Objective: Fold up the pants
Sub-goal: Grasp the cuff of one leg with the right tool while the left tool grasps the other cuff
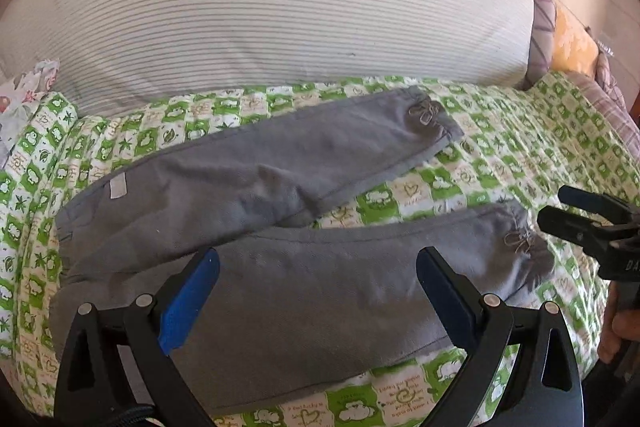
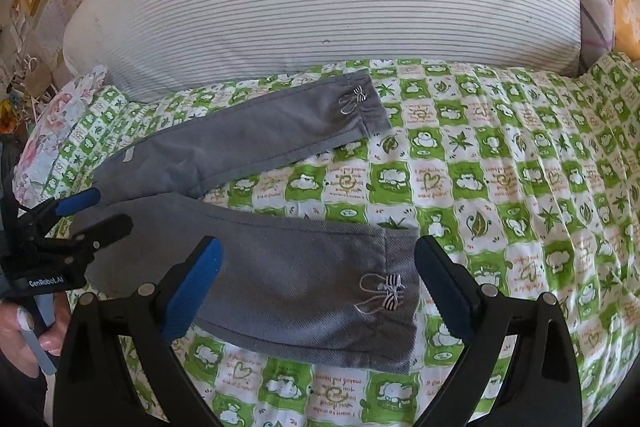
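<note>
Small grey pants (image 1: 248,195) lie flat on a green-and-white patterned bedsheet (image 1: 520,147), legs spread apart and pointing right, waist at the left. Each cuff has a striped bow (image 2: 390,291). My left gripper (image 1: 318,291) is open and empty, hovering over the near leg close to the waist; it also shows in the right wrist view (image 2: 96,209). My right gripper (image 2: 318,287) is open and empty, hovering over the near leg's cuff (image 2: 396,303); it also shows in the left wrist view (image 1: 560,205). The pants also show in the right wrist view (image 2: 248,135).
A large striped white pillow (image 1: 280,19) lies behind the pants. A floral cushion (image 2: 52,131) sits at the left edge of the bed. Plaid and orange bedding (image 1: 568,39) lies at the far right. Bare sheet (image 2: 520,187) extends to the right of the pants.
</note>
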The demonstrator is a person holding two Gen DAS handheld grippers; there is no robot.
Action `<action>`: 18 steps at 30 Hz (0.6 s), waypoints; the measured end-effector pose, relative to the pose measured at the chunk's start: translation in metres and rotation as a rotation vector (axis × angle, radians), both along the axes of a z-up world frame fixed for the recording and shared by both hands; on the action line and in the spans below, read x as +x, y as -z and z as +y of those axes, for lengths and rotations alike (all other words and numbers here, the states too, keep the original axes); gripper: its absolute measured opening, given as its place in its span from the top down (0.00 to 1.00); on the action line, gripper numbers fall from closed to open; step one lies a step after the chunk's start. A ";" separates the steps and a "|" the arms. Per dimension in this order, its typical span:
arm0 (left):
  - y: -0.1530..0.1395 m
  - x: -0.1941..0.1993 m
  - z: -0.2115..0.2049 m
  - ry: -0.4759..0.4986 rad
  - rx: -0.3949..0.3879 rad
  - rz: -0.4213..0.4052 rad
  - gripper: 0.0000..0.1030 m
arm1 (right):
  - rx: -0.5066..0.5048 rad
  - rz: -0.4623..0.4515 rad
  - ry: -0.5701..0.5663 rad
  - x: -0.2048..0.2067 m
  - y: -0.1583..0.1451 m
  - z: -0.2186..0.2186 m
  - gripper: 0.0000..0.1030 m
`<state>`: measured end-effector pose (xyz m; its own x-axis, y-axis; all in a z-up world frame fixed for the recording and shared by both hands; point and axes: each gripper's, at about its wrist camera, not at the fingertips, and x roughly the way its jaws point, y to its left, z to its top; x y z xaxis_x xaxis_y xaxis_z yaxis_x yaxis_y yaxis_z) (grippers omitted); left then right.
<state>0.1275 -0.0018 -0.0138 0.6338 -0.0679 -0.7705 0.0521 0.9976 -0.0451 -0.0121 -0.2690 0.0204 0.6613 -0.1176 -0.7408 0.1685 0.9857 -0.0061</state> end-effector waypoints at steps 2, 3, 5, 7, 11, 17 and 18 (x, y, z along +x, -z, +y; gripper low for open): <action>-0.002 0.002 0.000 -0.010 0.022 -0.012 0.04 | 0.001 0.001 -0.004 0.004 -0.001 -0.001 0.06; -0.003 0.003 -0.001 -0.005 0.027 -0.015 0.04 | 0.000 0.001 -0.006 0.006 -0.002 -0.001 0.06; -0.003 0.008 -0.001 0.010 0.033 -0.010 0.04 | -0.005 -0.001 -0.012 0.011 -0.005 -0.002 0.06; -0.003 0.012 -0.001 0.017 0.044 -0.013 0.04 | -0.008 -0.002 -0.018 0.018 -0.008 -0.004 0.06; -0.002 0.026 0.004 0.032 0.049 -0.012 0.04 | -0.016 0.001 -0.033 0.037 -0.013 -0.009 0.06; 0.002 0.061 0.013 0.060 0.059 0.006 0.04 | -0.004 0.012 -0.052 0.074 -0.018 -0.022 0.06; 0.003 0.069 0.015 0.070 0.057 0.008 0.04 | 0.003 0.017 -0.055 0.082 -0.018 -0.026 0.06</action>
